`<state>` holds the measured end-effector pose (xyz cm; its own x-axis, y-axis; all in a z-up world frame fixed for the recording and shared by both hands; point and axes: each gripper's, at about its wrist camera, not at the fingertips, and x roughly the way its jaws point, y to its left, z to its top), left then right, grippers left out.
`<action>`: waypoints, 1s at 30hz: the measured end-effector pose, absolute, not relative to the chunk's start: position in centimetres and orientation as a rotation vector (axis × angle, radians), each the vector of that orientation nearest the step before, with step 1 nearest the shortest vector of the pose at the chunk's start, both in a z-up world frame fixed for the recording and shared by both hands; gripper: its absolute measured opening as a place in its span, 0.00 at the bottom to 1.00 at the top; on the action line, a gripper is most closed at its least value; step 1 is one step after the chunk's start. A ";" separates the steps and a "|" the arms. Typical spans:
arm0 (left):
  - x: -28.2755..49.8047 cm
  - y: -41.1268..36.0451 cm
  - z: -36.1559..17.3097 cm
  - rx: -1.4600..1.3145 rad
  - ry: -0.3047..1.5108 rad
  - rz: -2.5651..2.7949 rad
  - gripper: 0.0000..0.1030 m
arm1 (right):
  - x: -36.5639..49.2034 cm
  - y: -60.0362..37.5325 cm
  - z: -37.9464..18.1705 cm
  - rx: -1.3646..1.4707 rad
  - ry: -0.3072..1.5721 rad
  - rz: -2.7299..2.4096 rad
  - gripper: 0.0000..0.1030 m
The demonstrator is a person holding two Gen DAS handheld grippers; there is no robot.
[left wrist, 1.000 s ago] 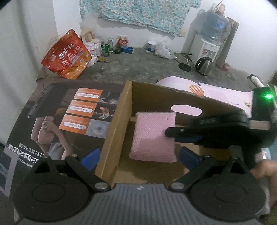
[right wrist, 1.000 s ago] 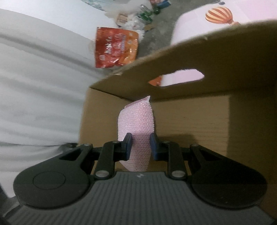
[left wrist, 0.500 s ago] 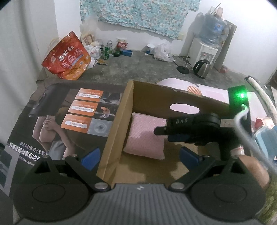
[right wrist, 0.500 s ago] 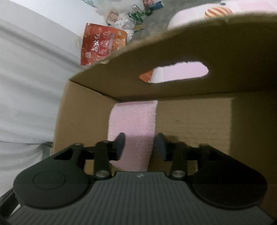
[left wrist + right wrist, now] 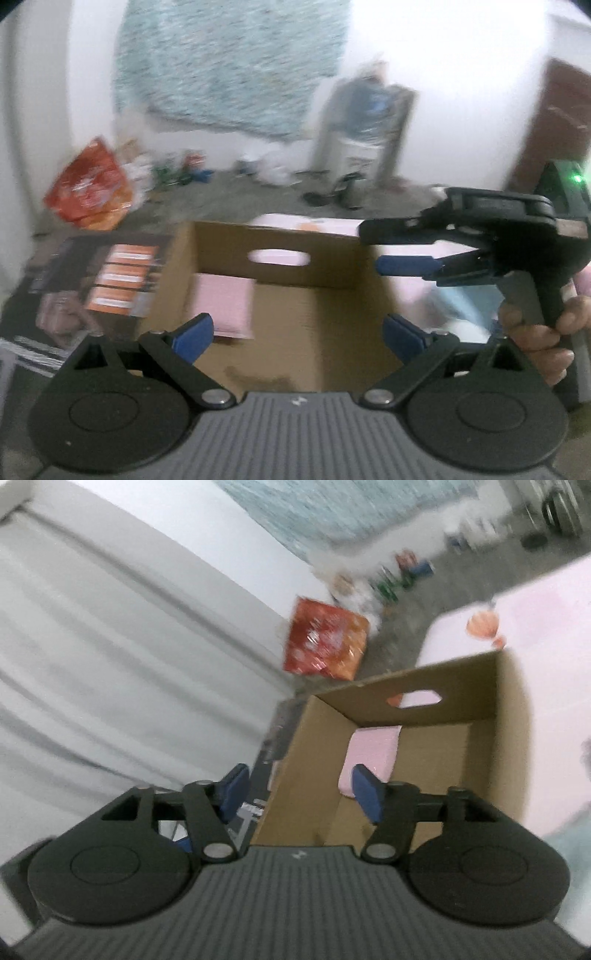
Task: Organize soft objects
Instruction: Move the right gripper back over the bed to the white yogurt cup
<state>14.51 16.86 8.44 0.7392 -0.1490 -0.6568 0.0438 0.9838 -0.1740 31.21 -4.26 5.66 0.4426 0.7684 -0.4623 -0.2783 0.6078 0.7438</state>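
A pink padded pouch [image 5: 226,304] lies inside the open cardboard box [image 5: 295,258], against its far left corner; the right wrist view shows the pouch [image 5: 371,755] in the box [image 5: 491,738] too. My left gripper [image 5: 297,334] is open above the box's near side, nothing between its blue pads. My right gripper [image 5: 301,788] has its jaws opening with nothing between them, above the box's near left wall. In the left wrist view the right gripper [image 5: 391,245] is raised at the right, held by a hand [image 5: 543,336].
A dark printed carton [image 5: 92,280] lies left of the box. A red snack bag [image 5: 88,192] and small bottles sit by the far wall. A pink balloon-print surface [image 5: 535,613] lies beyond the box. A white curtain [image 5: 110,646] hangs at left.
The right gripper let go of the pink pouch, which now lies flat in the box, and pulled up and back out. The left gripper also rose and drew back; both views are blurred.
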 end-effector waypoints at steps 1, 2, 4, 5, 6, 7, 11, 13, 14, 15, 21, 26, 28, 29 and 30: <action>13.7 15.9 8.6 -0.164 0.723 -0.152 0.96 | 29.1 -6.3 6.7 0.622 0.847 0.712 0.71; 13.0 15.0 8.6 -0.174 0.721 -0.190 0.96 | 27.4 -8.1 7.2 0.611 0.815 0.704 0.76; 11.6 12.9 8.3 -0.194 0.725 -0.275 0.96 | 23.6 -12.5 8.0 0.590 0.754 0.681 0.79; 11.0 11.8 8.0 -0.198 0.725 -0.313 0.96 | 21.4 -15.2 8.2 0.585 0.725 0.653 0.80; 10.5 10.6 7.7 -0.200 0.732 -0.354 0.96 | 19.5 -17.3 8.2 0.582 0.703 0.621 0.82; 10.1 9.4 7.4 -0.199 0.743 -0.387 0.96 | 17.5 -19.8 8.1 0.578 0.677 0.580 0.82; 9.3 5.3 5.5 -0.240 0.785 -0.496 0.96 | 9.7 -29.3 6.3 0.600 0.595 0.365 0.85; 9.3 3.1 4.6 -0.263 0.811 -0.555 0.96 | 6.4 -33.1 4.7 0.640 0.580 0.268 0.85; 9.3 2.2 4.1 -0.272 0.818 -0.577 0.96 | 4.9 -34.7 3.7 0.655 0.579 0.223 0.86; 9.3 0.9 3.7 -0.272 0.821 -0.606 0.96 | 3.7 -36.0 2.6 0.663 0.585 0.180 0.86; 8.2 -6.3 1.1 -0.211 0.800 -0.697 0.96 | 2.0 -38.2 -3.0 0.609 0.666 0.046 0.86; 8.4 -10.1 -0.6 -0.138 0.798 -0.679 0.96 | 5.4 -36.1 -5.4 0.470 0.683 0.048 0.86; 8.3 -10.9 -1.0 -0.086 0.793 -0.637 0.96 | 6.7 -34.5 -5.9 0.432 0.679 0.062 0.85; 8.2 -11.1 -1.1 -0.060 0.775 -0.616 0.96 | 7.3 -34.0 -6.3 0.416 0.681 0.064 0.85; 8.1 -11.2 -1.1 -0.036 0.762 -0.596 0.96 | 7.7 -33.5 -6.6 0.400 0.684 0.068 0.84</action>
<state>8.07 -11.22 -1.06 0.5672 -0.5201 -0.6386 0.4947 0.8351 -0.2407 7.75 -33.46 -6.59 0.7761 0.1908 -0.6010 0.0687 0.9219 0.3814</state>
